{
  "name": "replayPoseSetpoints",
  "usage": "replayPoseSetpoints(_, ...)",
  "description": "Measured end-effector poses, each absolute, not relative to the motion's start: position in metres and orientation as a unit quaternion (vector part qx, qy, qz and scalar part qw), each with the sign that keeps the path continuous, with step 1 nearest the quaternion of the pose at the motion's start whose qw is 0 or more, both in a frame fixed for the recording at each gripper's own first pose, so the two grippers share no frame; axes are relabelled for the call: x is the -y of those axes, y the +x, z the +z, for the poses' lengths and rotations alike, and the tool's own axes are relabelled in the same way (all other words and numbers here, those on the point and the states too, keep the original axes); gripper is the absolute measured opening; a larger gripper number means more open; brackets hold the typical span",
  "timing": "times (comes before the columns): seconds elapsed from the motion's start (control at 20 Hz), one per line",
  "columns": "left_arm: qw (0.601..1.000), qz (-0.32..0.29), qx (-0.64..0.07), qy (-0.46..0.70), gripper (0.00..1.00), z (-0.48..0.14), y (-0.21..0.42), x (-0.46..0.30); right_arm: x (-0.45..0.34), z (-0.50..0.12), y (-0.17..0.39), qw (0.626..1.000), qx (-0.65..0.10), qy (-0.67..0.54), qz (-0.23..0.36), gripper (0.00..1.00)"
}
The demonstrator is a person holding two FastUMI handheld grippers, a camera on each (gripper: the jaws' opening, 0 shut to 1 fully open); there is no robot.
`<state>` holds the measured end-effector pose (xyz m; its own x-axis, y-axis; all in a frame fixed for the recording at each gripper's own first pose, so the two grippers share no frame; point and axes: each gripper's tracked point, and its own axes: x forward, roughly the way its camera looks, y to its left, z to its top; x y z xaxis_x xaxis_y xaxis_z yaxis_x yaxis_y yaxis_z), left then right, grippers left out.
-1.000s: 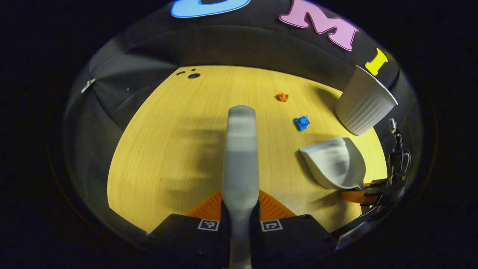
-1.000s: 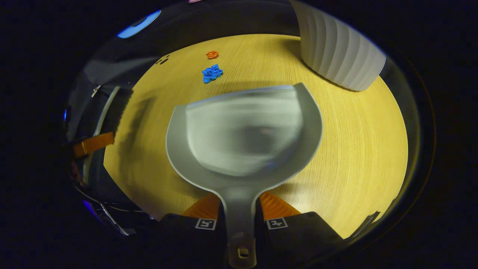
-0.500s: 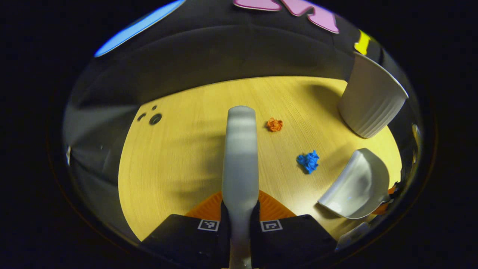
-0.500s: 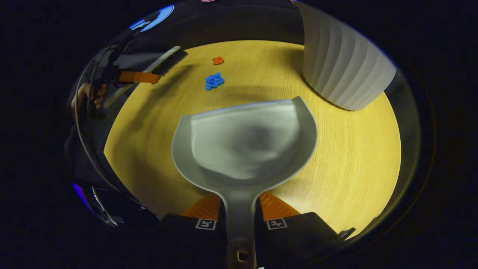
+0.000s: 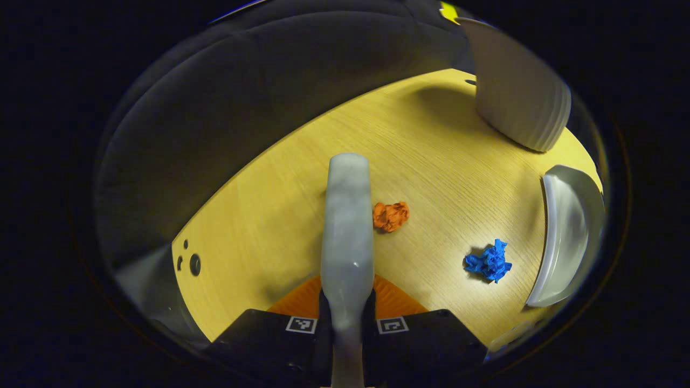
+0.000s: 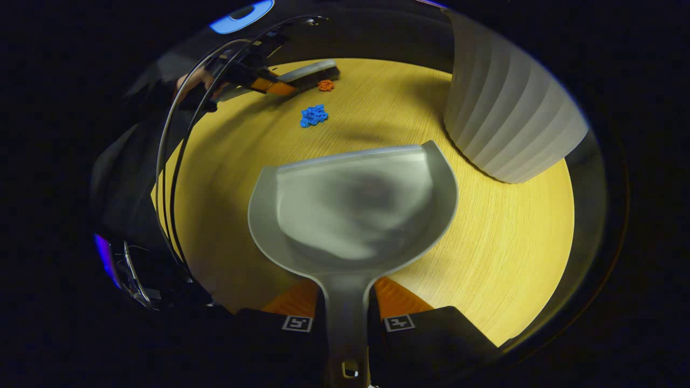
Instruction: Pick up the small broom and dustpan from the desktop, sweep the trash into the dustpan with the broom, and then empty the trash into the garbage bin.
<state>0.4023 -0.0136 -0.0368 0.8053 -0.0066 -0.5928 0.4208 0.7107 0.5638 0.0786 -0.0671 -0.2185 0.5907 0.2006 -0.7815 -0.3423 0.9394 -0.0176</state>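
My left gripper (image 5: 346, 302) is shut on the grey broom (image 5: 347, 226), which points forward over the yellow desktop (image 5: 431, 156). An orange crumpled scrap (image 5: 391, 215) lies just right of the broom's head, and a blue scrap (image 5: 489, 261) lies farther right. The grey dustpan (image 5: 566, 231) stands at the right edge. In the right gripper view my right gripper (image 6: 346, 307) is shut on the dustpan (image 6: 353, 207) by its handle, its mouth facing the blue scrap (image 6: 314, 115). Beyond, the broom (image 6: 307, 73) touches the orange scrap (image 6: 325, 84), held by the other gripper (image 6: 253, 75).
A white ribbed garbage bin (image 5: 517, 91) stands at the back right of the desktop, close to the dustpan's right side (image 6: 506, 118). Small dark holes (image 5: 194, 264) mark the desktop's left part. A hand (image 6: 197, 86) and cables (image 6: 172, 161) show at the left.
The broom has swung to the far side of the scraps, its head now beside the orange scrap. The dustpan has edged slightly toward the blue scrap.
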Motion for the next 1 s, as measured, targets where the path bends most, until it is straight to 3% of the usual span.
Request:
replayPoseSetpoints(0.15,0.865,-0.188,-0.302,0.353,0.26,-0.055,0.392,0.039,0.067,-0.219,0.08,0.888,-0.424,-0.085,0.159,0.38)
replayPoseSetpoints(0.25,0.855,-0.22,-0.316,0.347,0.29,-0.066,0.376,0.055,0.065,-0.22,0.081,0.886,-0.423,-0.086,0.167,0.33)
replayPoseSetpoints(0.45,0.828,-0.291,-0.329,0.348,0.27,-0.087,0.336,0.088,0.064,-0.223,0.083,0.886,-0.418,-0.094,0.178,0.33)
replayPoseSetpoints(0.6,0.81,-0.317,-0.351,0.347,0.26,-0.102,0.31,0.103,0.063,-0.226,0.082,0.888,-0.413,-0.093,0.18,0.29)
replayPoseSetpoints(0.65,0.805,-0.33,-0.356,0.342,0.24,-0.107,0.299,0.113,0.063,-0.227,0.082,0.888,-0.412,-0.093,0.181,0.33)
replayPoseSetpoints(1.0,0.762,-0.4,-0.402,0.312,0.26,-0.116,0.243,0.151,0.064,-0.23,0.082,0.895,-0.397,-0.091,0.181,0.33)
